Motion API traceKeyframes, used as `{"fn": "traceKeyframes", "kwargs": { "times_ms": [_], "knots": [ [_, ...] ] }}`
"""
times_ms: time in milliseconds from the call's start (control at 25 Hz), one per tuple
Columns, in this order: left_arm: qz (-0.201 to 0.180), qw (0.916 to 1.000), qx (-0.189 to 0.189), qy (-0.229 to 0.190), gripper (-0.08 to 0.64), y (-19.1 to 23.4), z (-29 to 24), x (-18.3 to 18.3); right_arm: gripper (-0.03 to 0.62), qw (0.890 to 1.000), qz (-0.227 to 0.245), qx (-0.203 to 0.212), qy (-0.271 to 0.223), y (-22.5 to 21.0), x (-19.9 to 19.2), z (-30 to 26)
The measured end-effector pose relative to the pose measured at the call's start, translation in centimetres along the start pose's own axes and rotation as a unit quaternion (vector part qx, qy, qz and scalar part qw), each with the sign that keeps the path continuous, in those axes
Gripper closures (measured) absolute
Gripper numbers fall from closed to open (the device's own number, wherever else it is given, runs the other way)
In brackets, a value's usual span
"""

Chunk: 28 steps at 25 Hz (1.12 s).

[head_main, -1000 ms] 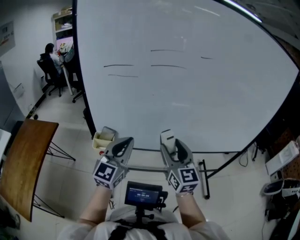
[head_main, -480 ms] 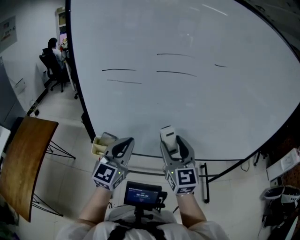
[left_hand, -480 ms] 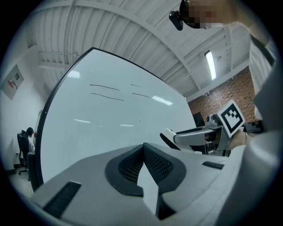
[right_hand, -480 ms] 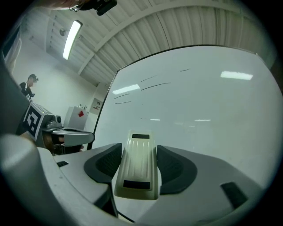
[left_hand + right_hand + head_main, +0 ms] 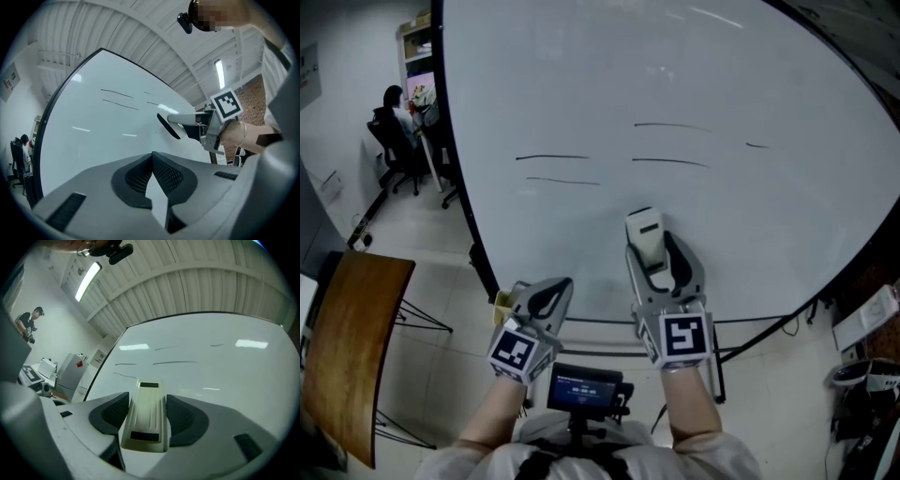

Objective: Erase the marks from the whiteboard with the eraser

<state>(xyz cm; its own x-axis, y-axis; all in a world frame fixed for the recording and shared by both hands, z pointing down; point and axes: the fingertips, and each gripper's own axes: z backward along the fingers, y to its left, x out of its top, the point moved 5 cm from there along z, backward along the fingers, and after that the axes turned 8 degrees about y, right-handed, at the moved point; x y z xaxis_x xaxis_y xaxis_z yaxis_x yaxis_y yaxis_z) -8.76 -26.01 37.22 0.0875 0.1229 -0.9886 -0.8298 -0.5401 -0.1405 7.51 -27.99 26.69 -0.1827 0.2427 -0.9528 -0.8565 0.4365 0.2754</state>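
A large whiteboard (image 5: pixel 750 216) fills the head view, with several thin black marks (image 5: pixel 670 161) across its upper middle. My right gripper (image 5: pixel 656 248) is shut on a cream eraser (image 5: pixel 645 234) and holds it up in front of the board's lower part, below the marks. In the right gripper view the eraser (image 5: pixel 146 416) lies lengthwise between the jaws, with the marks (image 5: pixel 176 363) ahead. My left gripper (image 5: pixel 546 295) is shut and holds nothing, low by the board's bottom edge. In the left gripper view its jaws (image 5: pixel 152 180) meet, and the right gripper (image 5: pixel 180 124) shows beyond.
A wooden table (image 5: pixel 347 337) stands at the lower left. A person sits on an office chair (image 5: pixel 392 131) at a desk at the far left. The whiteboard's stand (image 5: pixel 712 366) reaches the floor at my right. Boxes and cables (image 5: pixel 867 328) lie at the right edge.
My right gripper has risen with the eraser towards the marks. The left gripper has stayed low. The head view has shifted slightly, so the marks sit lower in it.
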Motion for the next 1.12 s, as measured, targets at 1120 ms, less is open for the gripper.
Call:
{"fn": "traceKeyframes", "kwargs": {
  "times_ms": [1120],
  "knots": [
    [0.035,0.9994,-0.004,0.005,0.552,3.6,-1.6,-2.0,0.328,0.98,0.186,-0.062,-0.039,1.9,8.9,-6.8]
  ]
}}
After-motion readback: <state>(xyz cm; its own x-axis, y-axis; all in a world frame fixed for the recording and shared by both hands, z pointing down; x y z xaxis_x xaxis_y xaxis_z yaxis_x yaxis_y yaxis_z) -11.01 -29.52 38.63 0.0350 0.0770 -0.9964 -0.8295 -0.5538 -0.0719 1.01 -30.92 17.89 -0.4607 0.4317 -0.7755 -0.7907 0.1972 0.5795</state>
